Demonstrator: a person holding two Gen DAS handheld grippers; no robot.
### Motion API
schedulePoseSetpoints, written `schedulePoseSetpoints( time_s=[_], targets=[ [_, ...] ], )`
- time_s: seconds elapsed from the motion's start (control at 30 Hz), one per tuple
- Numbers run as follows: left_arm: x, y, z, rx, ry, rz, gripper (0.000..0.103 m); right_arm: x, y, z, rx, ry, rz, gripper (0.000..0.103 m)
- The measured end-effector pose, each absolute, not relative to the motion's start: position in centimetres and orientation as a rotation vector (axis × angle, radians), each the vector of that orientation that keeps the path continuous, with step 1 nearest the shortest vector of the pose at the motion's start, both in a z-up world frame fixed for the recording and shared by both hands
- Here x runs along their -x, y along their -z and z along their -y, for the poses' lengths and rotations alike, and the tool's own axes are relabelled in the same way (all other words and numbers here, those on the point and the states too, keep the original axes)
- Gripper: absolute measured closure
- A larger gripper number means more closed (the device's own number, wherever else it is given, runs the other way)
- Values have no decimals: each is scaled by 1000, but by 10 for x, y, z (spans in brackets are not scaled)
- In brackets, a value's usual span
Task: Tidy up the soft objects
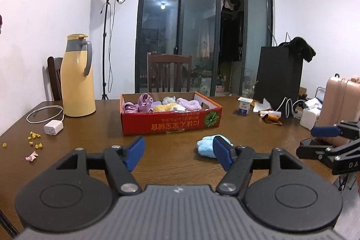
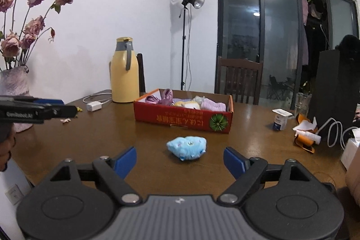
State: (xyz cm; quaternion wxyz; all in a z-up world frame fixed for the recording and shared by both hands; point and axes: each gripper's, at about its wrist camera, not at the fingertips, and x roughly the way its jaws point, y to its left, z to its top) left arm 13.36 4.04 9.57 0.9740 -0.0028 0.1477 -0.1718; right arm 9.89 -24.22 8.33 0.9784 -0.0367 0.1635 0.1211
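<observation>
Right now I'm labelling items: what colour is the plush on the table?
Light blue plush, clearest in right wrist view.

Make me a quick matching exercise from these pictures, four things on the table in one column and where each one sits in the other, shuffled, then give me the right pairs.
Things:
1. blue plush toy
2. yellow jug
3. purple socks
4. white charger

Places:
A. inside the red box
B. on the bare table in front of the box, just ahead of the open right gripper
C. standing behind the box's left end
D. lying left of the jug with its cable looped beside it

Pairs: 1-B, 2-C, 3-A, 4-D
</observation>
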Motion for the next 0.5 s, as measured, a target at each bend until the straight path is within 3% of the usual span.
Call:
schedulePoseSetpoints(
  time_s=[0.5],
  targets=[
    [-224, -56, -5, 83, 407, -469, 32, -188, -50, 264, -63, -217, -423, 19]
  ],
)
